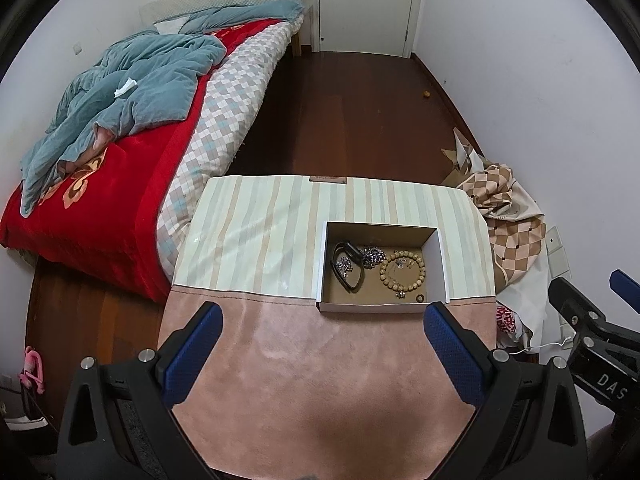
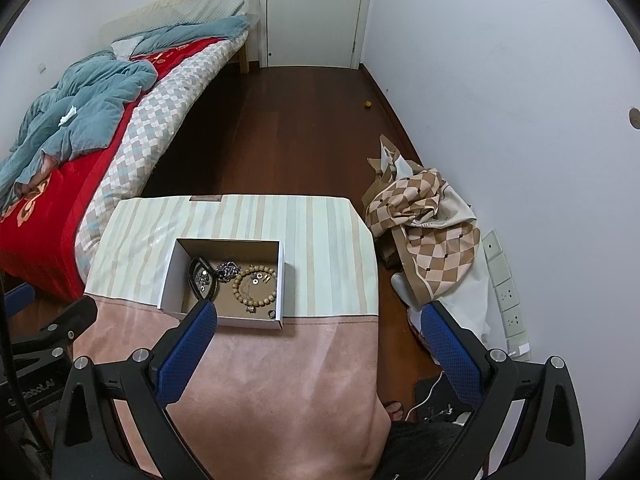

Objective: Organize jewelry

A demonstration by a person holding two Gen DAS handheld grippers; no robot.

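A shallow white cardboard box [image 1: 382, 307] sits on the cloth-covered table [image 1: 280, 360]. Inside lie a wooden bead bracelet [image 1: 402, 273], a black bangle [image 1: 347, 268], a dark beaded cluster [image 1: 372, 257], small silver pieces and a small dark ring [image 1: 420, 299]. The box also shows in the right wrist view [image 2: 224, 320], with the bead bracelet [image 2: 256, 288] and the black bangle [image 2: 202, 276]. My left gripper [image 1: 324, 316] is open and empty, above the table in front of the box. My right gripper [image 2: 318, 316] is open and empty, just right of the box.
A bed with a red blanket [image 1: 100, 208] and a teal quilt [image 1: 132, 92] stands left of the table. A checked cloth heap [image 2: 424, 232] lies on the floor at the right by the wall. Dark wooden floor [image 1: 340, 120] runs to a white door [image 1: 364, 4].
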